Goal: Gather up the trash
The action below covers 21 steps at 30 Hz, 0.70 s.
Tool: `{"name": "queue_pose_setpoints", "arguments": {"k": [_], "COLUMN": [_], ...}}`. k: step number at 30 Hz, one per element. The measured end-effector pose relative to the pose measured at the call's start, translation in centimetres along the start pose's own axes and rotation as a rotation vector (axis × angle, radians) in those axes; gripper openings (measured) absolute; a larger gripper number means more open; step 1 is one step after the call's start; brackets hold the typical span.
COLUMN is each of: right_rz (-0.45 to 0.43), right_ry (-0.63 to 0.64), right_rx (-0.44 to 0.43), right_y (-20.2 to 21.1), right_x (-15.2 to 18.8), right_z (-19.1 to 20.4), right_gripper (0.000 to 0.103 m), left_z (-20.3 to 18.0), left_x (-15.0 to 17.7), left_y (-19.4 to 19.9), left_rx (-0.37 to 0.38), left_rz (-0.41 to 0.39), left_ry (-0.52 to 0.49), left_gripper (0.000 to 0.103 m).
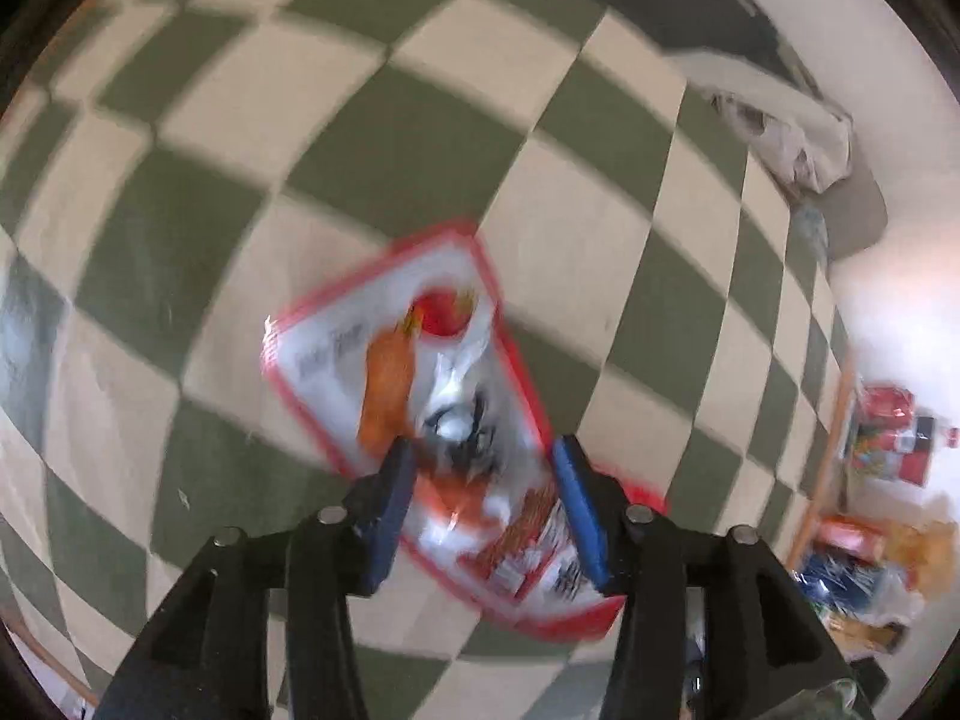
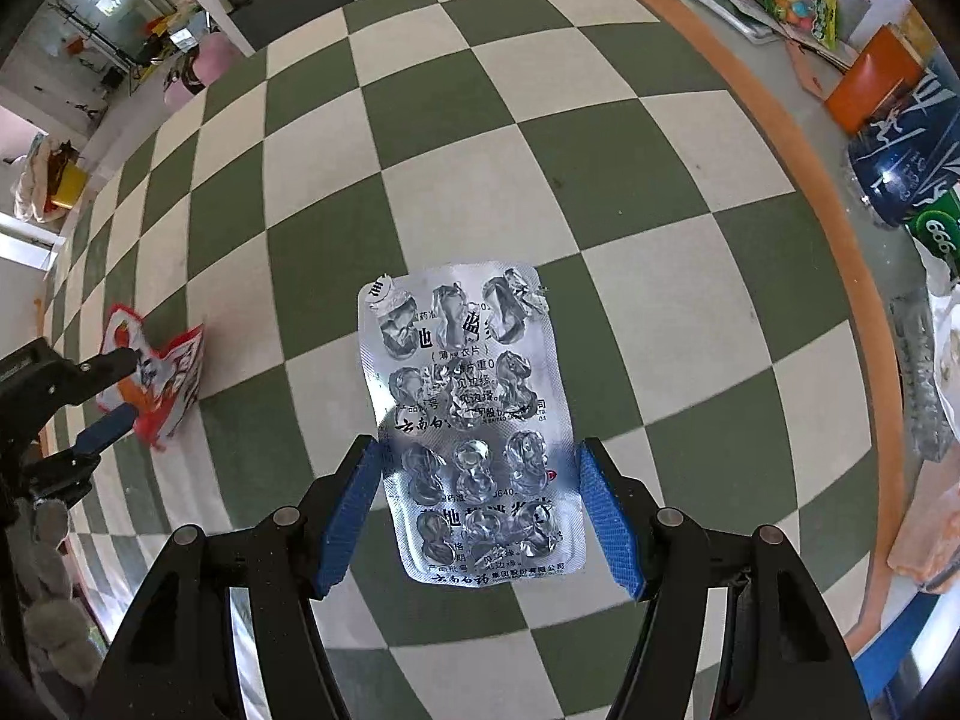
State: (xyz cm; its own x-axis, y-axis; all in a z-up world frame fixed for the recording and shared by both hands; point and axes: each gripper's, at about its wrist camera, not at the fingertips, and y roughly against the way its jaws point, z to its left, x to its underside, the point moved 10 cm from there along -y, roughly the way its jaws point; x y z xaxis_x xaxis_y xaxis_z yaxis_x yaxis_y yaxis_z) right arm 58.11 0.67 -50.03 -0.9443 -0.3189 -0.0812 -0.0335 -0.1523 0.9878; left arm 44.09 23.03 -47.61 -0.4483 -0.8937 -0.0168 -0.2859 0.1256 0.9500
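Note:
A red-edged white snack wrapper (image 1: pixel 420 396) lies on the green-and-cream checked tabletop (image 1: pixel 372 138), blurred in the left wrist view. My left gripper (image 1: pixel 486 480) points down over it with its blue pads apart, and the wrapper's lower part shows between them without being pinched. The right wrist view shows that wrapper (image 2: pixel 162 384) and the left gripper (image 2: pixel 114 396) at the far left. A silver emptied blister pack (image 2: pixel 474 420) lies flat on the tabletop (image 2: pixel 492 138). My right gripper (image 2: pixel 480 468) hangs straight above it, open, one pad beside each long edge.
The table's orange rim (image 2: pixel 798 138) curves along the right. Beyond it are a blue can (image 2: pixel 900 162), a green can (image 2: pixel 942 234), an orange box (image 2: pixel 870 84) and coloured snack packs (image 2: pixel 792 0). A crumpled white bag (image 1: pixel 798 144) lies at the far edge.

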Motion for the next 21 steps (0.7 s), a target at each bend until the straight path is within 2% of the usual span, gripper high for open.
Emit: {"name": "queue_pose_setpoints", "arguments": {"k": [4, 5, 6, 9, 12, 21], "right_rz": [-0.002, -0.004, -0.007, -0.015, -0.019, -0.031], "right_ry": [0.001, 0.001, 0.002, 0.007, 0.006, 0.005], "right_rx": [0.005, 0.005, 0.005, 0.005, 0.001, -0.019], "right_y": [-0.3, -0.3, -0.3, -0.1, 0.2, 1.7], "right_x": [-0.8, -1.0, -1.2, -1.4, -1.4, -0.5], "right_z": [0.5, 0.7, 0.8, 1.1, 1.1, 0.3], "right_gripper": [0.069, 0.069, 0.069, 0.069, 0.069, 0.069], "left_z": [-1.7, -2.3, -2.7, -2.9, -2.8, -0.2], "left_x": [-1.0, -1.1, -1.0, -0.5, 0.1, 2.2], "left_y": [-1.0, -1.2, -1.3, -1.3, -0.9, 5.6], "left_rx": [-0.170, -0.212, -0.227, -0.226, -0.193, -0.102], "left_rz": [-0.038, -0.052, -0.060, -0.057, -0.049, -0.096], "left_ry": [-0.181, -0.242, -0.290, -0.368, -0.388, -0.425], "left_gripper": [0.042, 0.028, 0.023, 0.019, 0.018, 0.017]}}
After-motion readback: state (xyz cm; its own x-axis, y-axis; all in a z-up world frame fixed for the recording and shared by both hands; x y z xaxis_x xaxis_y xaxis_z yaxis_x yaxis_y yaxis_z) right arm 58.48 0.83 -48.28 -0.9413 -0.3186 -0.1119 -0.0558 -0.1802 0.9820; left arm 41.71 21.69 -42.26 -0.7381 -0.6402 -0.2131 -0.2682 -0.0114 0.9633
